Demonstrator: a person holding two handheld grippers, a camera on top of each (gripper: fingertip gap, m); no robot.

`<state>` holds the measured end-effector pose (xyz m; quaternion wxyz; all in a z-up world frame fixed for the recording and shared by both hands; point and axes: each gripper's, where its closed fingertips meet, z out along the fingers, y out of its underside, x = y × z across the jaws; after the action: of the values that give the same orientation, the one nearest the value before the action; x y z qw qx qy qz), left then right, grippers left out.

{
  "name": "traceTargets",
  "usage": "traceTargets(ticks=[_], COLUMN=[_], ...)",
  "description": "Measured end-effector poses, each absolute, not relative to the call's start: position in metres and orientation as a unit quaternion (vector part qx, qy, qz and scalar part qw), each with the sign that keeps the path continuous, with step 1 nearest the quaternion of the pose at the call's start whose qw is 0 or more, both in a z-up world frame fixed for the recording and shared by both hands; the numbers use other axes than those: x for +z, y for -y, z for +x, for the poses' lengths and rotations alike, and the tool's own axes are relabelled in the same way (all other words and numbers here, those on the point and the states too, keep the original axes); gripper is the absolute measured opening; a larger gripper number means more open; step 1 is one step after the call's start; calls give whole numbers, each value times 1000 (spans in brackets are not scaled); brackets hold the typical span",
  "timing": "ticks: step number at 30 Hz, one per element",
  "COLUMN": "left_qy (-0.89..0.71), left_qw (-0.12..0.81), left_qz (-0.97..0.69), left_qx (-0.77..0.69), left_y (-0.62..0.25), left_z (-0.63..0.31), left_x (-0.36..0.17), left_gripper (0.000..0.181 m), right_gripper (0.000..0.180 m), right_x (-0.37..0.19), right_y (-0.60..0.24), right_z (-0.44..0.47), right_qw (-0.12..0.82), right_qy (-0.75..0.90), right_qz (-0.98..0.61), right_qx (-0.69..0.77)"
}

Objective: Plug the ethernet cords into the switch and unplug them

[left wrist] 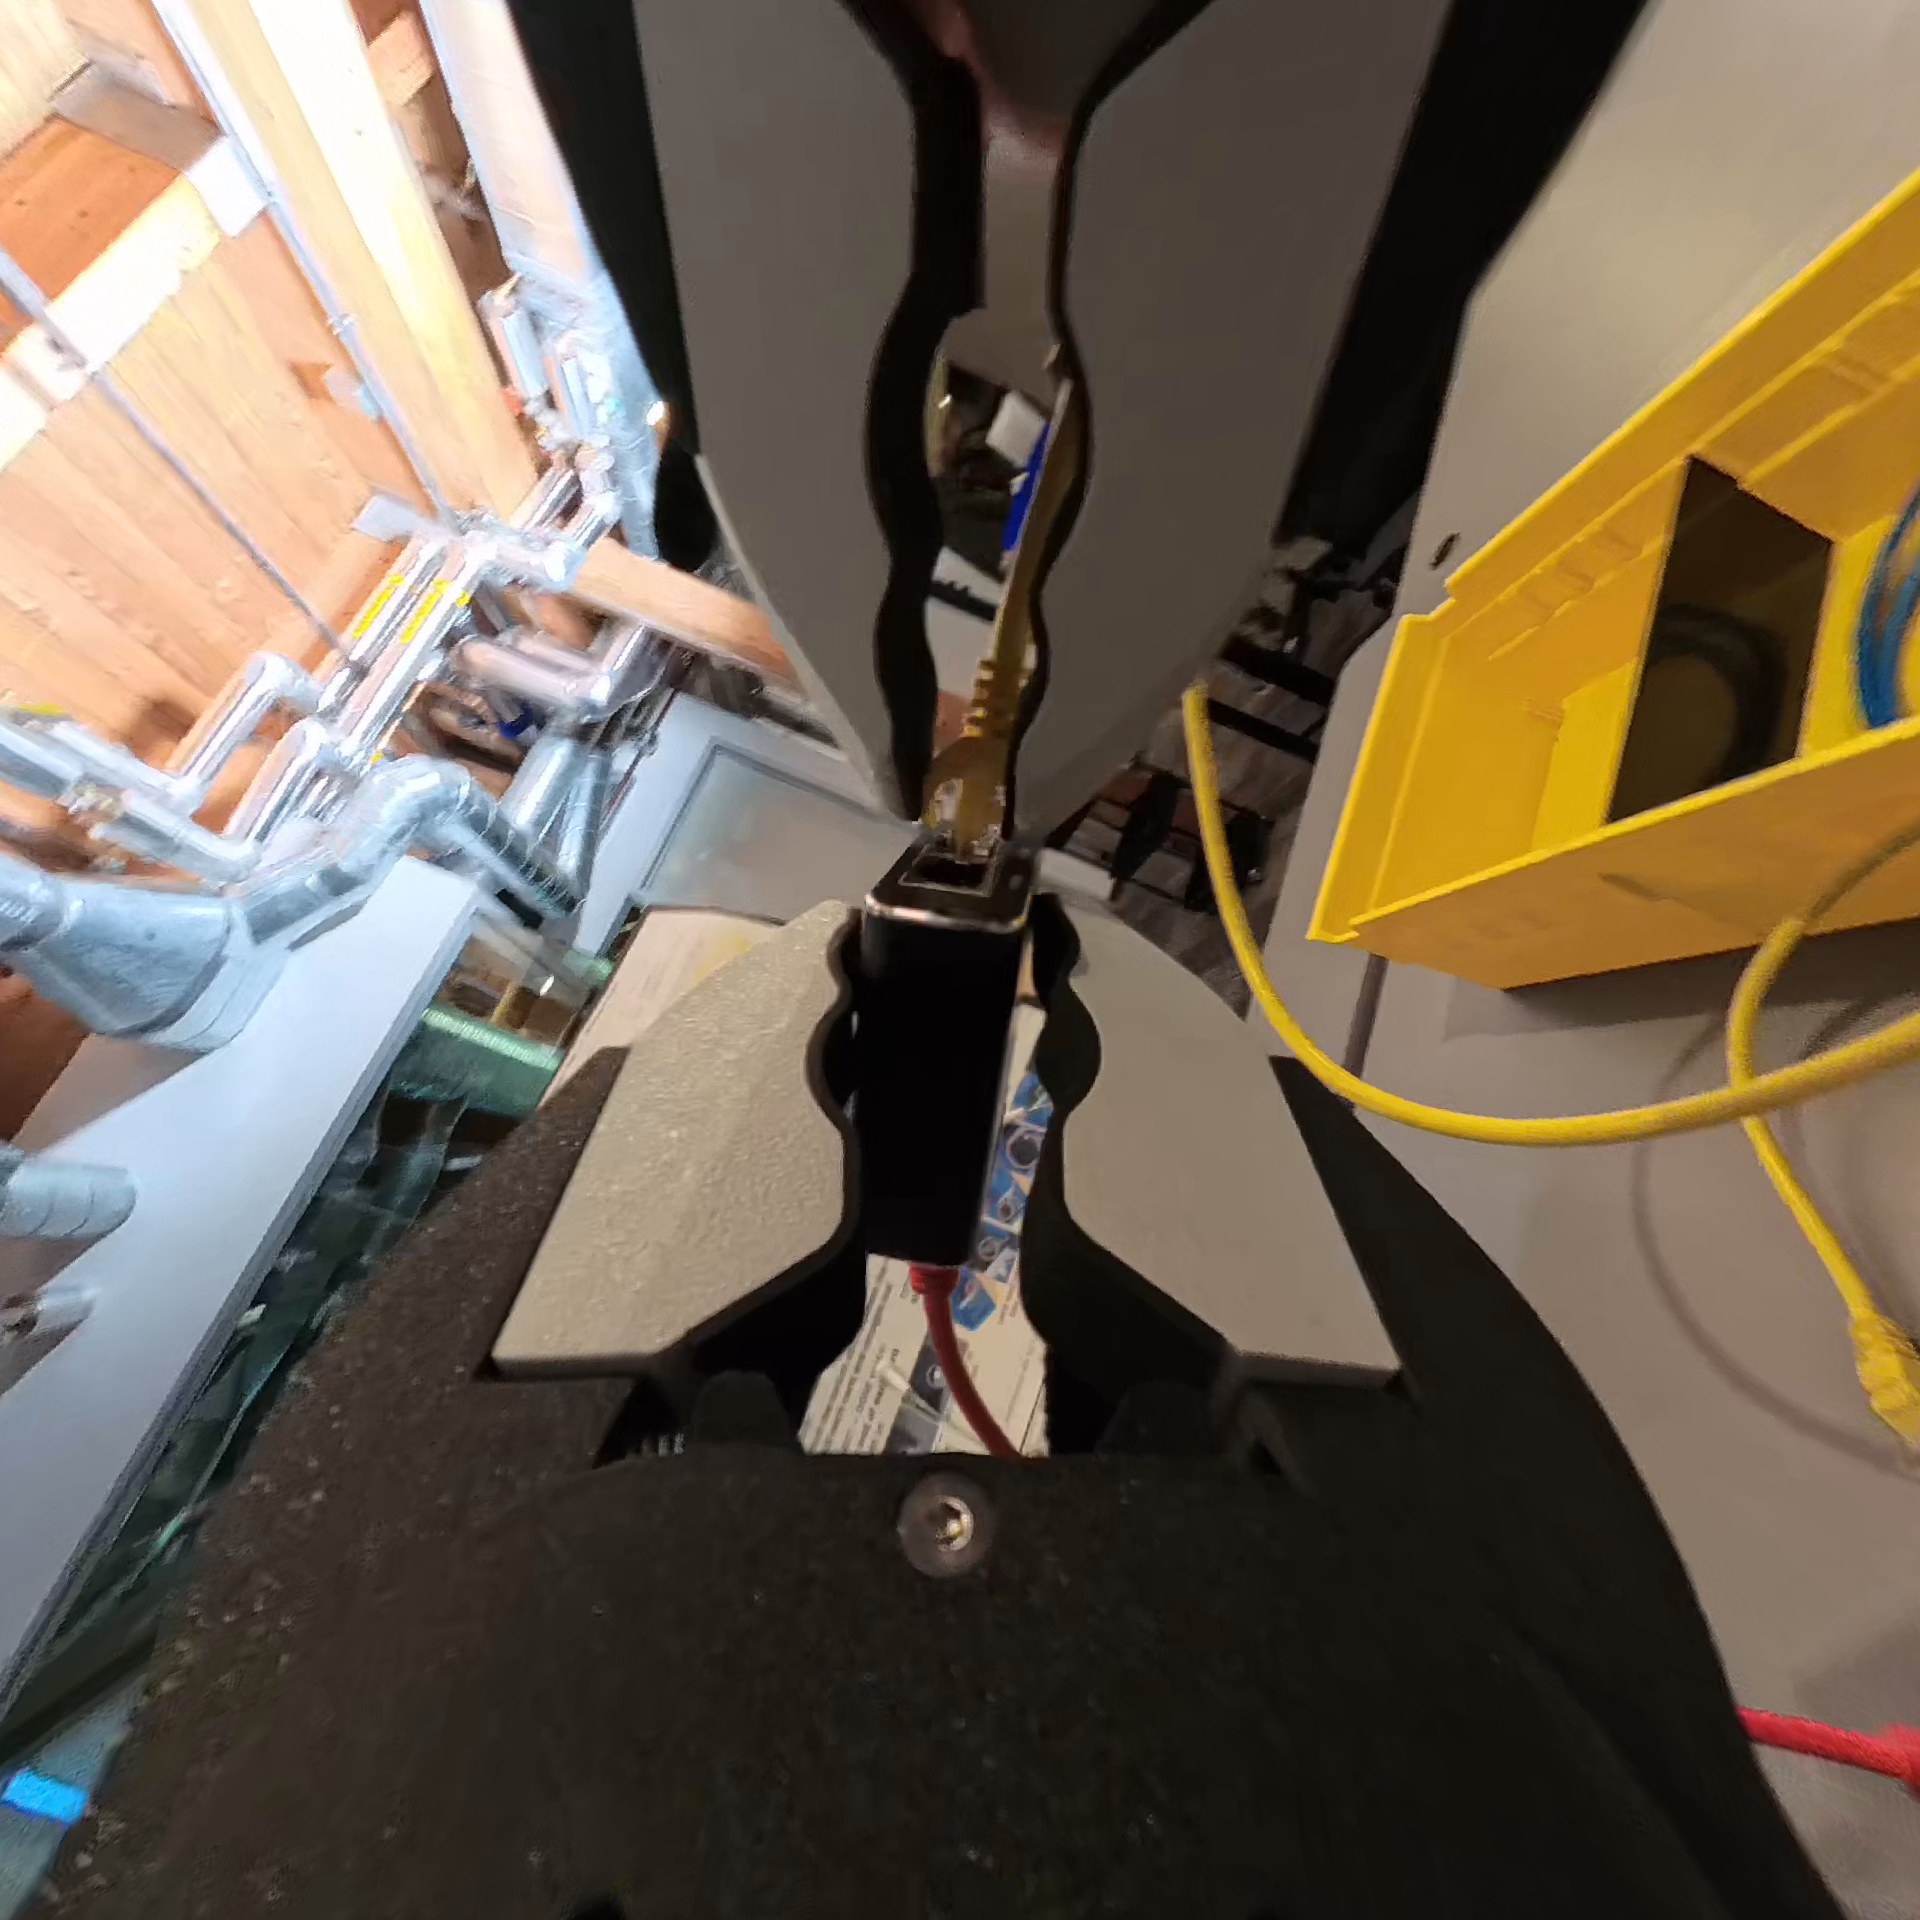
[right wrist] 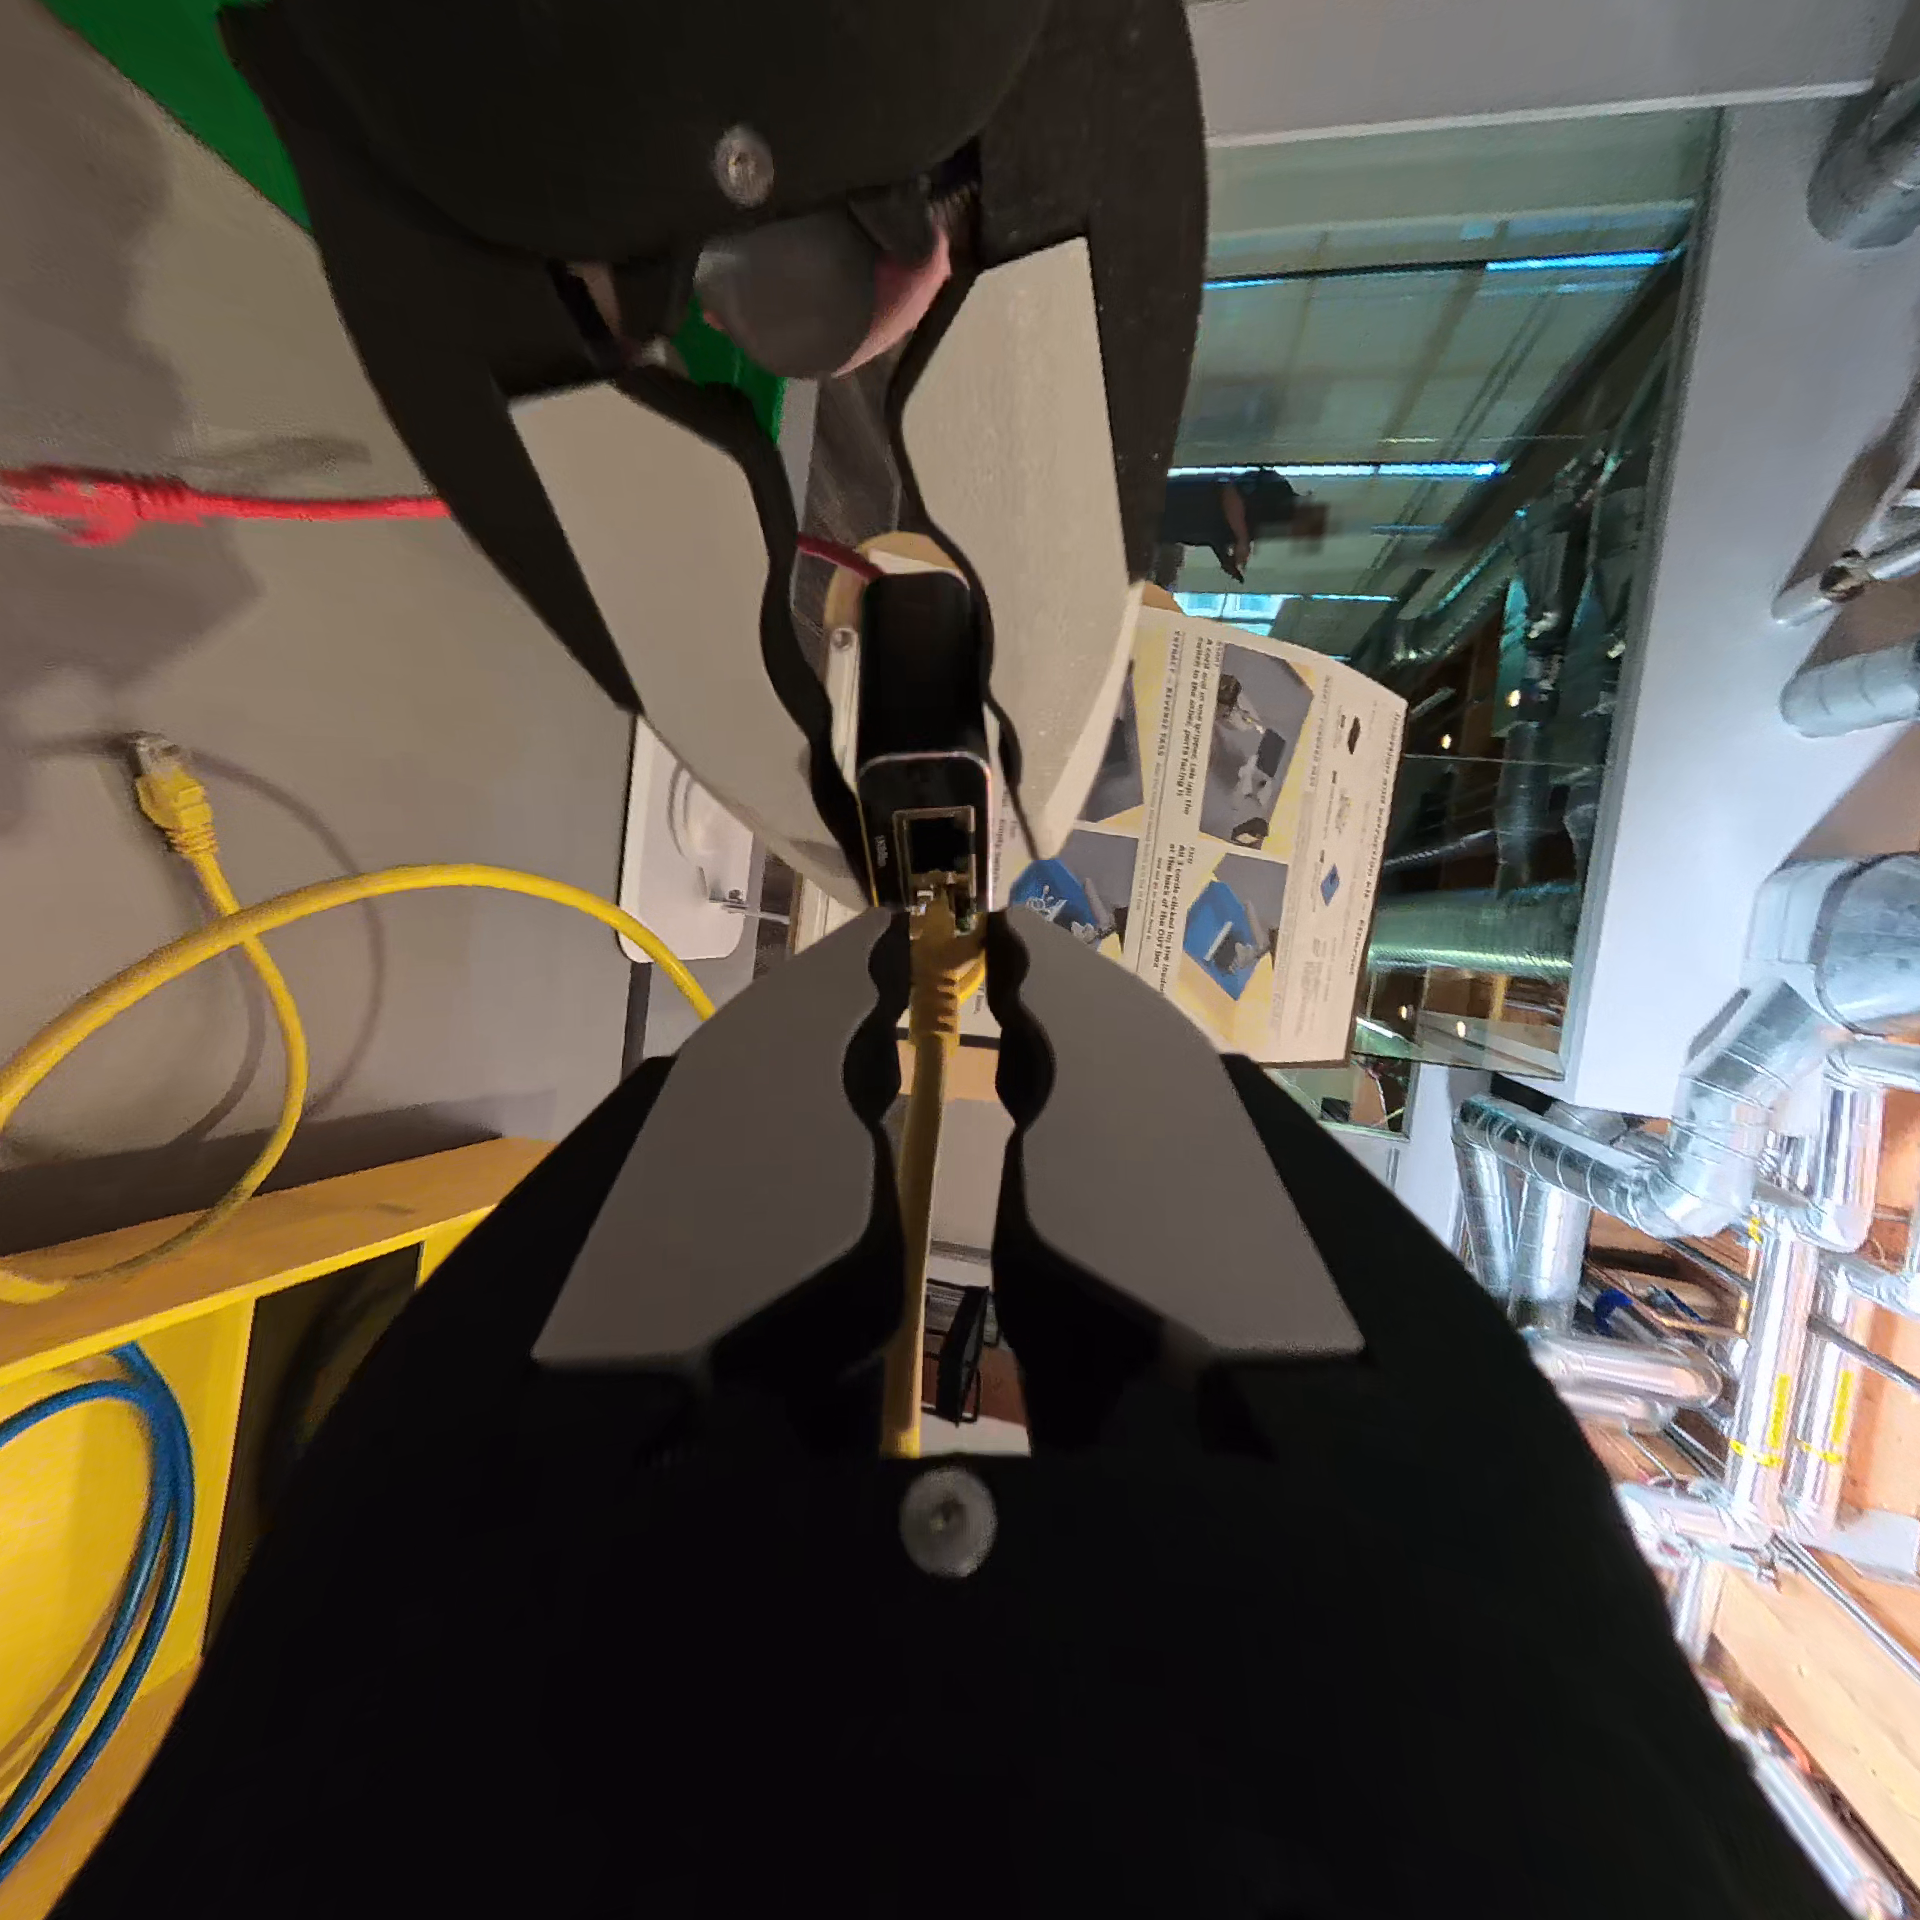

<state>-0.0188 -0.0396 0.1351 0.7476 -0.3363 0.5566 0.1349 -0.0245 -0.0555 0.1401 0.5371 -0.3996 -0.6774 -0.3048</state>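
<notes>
My left gripper [left wrist: 940, 935] is shut on the small black switch [left wrist: 935, 1060] and holds it in the air, port end away from me. A red cord [left wrist: 961, 1361] leaves the switch's back end. My right gripper [right wrist: 940, 930] is shut on the yellow ethernet cord [right wrist: 920, 1122] just behind its plug [right wrist: 940, 909]. The plug tip touches the rim of the switch's open port [right wrist: 940, 836], and the port still looks empty. The right gripper [left wrist: 966, 805] faces mine tip to tip in the left wrist view. The left gripper [right wrist: 935, 862] comes down from above in the right wrist view.
A yellow bin [left wrist: 1558, 831] holding a blue cable [right wrist: 156, 1507] sits on the grey table [left wrist: 1558, 1299]. The yellow cord loops across the table to its free plug [left wrist: 1886, 1371]. A red plug end [right wrist: 94, 504] lies on the table. A printed instruction sheet [right wrist: 1247, 831] stands behind. The grippers are tip to tip, or close to it.
</notes>
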Motion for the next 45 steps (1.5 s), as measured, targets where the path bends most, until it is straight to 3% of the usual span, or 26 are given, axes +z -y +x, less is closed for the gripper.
traceTargets(ticks=[2, 6, 17, 18, 20, 22, 24, 27, 31, 39, 45], left_qy=[-536, -532, -561, -560, -457, -428, -416, -435, -453, -463, -466], left_qw=[743, 735, 716, 715, 737, 773, 804, 799, 781, 761, 753], left_qz=[-366, -378, -380, -387, -429, -448, -424, -413, -423, -451, -461], left_qx=[163, 182, 167, 161, 253, 138, 36, 35, 68, 51, 52], left_y=[28, 17, 12, 10, -23, -22, 2, 16, 12, 8, 7], left_z=[-20, -20, -19, -21, -69, -112, -131, -131, -121, -118, -119], left_x=[134, 126, 116, 115, 140, 164, 187, 191, 183, 176, 174], left_gripper=[36, 28, 28, 27, 26, 27, 26, 26, 26, 26, 26], right_gripper=[14, 14, 15, 15, 13, 15, 15, 15, 15, 15, 14], right_x=[138, 130, 117, 116, 61, 32, 25, 68, 142, 290, 357], right_y=[57, 51, 49, 49, 81, 59, 61, 58, 43, 26, 17], right_z=[-31, -34, -34, -34, -24, 3, 4, -5, 18, 68, 96], right_qw=[542, 517, 429, 415, 272, 254, 284, 378, 437, 484, 491], right_qy=[675, 675, 733, 739, 796, 800, 775, 724, 676, 603, 554], right_qz=[-401, -388, -441, -447, -518, -455, -511, -558, -564, -575, -594], right_qx=[-298, -356, -290, -285, -156, -298, -238, -150, -183, -268, -314])
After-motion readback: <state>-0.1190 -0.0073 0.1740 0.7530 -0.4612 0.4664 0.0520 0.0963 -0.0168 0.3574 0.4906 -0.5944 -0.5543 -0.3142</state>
